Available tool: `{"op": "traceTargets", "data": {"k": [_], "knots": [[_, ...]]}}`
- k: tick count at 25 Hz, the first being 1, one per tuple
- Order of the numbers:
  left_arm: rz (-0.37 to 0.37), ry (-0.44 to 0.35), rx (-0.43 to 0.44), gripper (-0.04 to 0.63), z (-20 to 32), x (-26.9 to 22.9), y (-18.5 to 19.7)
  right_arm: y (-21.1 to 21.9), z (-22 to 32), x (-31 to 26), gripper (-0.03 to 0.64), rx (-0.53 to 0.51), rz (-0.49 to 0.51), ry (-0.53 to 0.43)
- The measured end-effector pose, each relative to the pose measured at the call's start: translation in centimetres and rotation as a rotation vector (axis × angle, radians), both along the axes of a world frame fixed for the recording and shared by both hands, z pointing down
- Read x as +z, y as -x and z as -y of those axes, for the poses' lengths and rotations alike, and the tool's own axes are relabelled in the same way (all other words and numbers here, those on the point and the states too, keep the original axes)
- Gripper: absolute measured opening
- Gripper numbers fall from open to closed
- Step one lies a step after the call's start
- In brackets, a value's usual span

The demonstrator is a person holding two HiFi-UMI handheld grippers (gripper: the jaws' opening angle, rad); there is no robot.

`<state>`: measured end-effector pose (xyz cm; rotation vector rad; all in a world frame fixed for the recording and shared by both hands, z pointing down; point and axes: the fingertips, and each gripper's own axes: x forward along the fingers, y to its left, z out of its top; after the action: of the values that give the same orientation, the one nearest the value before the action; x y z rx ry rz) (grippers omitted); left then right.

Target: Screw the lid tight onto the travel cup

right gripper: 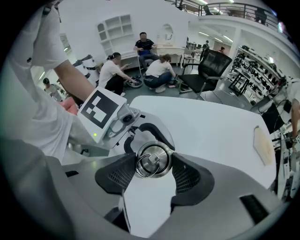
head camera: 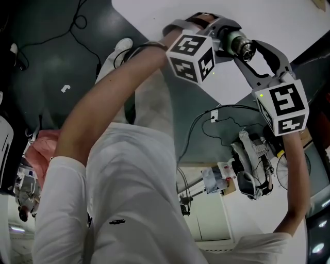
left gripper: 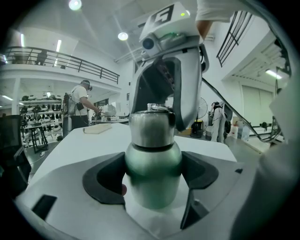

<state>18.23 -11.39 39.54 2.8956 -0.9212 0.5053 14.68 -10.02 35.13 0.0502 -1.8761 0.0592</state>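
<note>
The travel cup [left gripper: 152, 171] has a green metal body, and my left gripper [left gripper: 152, 185] is shut on it, a black jaw on each side. Its steel lid [left gripper: 151, 131] sits on top, with a ring handle at its centre [right gripper: 149, 163]. My right gripper [right gripper: 153, 165] comes onto the lid end-on and is shut on it, both ribbed pads [right gripper: 123, 174] touching its rim. In the head view the cup [head camera: 236, 42] is held sideways in the air between the left gripper [head camera: 219, 32] and the right gripper [head camera: 258, 59], over the white table [head camera: 154, 15].
A wooden board [right gripper: 263, 145] lies on the far part of the table [right gripper: 211, 126]. Several people [right gripper: 140, 70] crouch on the floor beyond it, near a black chair [right gripper: 206, 65]. Cables and clutter [head camera: 247, 165] cover the floor beside the table.
</note>
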Motion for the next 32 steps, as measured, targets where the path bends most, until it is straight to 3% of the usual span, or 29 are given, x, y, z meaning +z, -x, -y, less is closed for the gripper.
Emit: {"op": "traceTargets", "data": {"k": [5,14,20,24,29,32], "knots": [[-0.004,0.000,0.003,0.364,-0.1,0.0,0.3,0.3,-0.3,0.0,0.238,-0.059,-0.007,-0.040],[-0.002,0.002,0.011,0.364,-0.2,0.1,0.2,0.8,-1.1,-1.6,0.245,-0.283,-0.033,-0.068],[-0.019,-0.002,0.000,0.364,0.1,-0.1,-0.2,0.4,-1.4,-2.2,0.246,-0.589,-0.110,-0.089],[0.001,0.008,0.023,0.364,-0.5,0.7,0.1,0.8,-2.1,-1.6,0.246,-0.663,-0.114,-0.077],[-0.008,0.009,0.018,0.364,-0.3,0.3,0.0,-0.4,-2.2,-1.3,0.247,-0.958,-0.190,-0.135],[-0.013,0.004,0.020,0.364,-0.2,0.1,0.1,-0.6,-2.1,-1.0,0.246,-1.051,-0.204,-0.121]]}}
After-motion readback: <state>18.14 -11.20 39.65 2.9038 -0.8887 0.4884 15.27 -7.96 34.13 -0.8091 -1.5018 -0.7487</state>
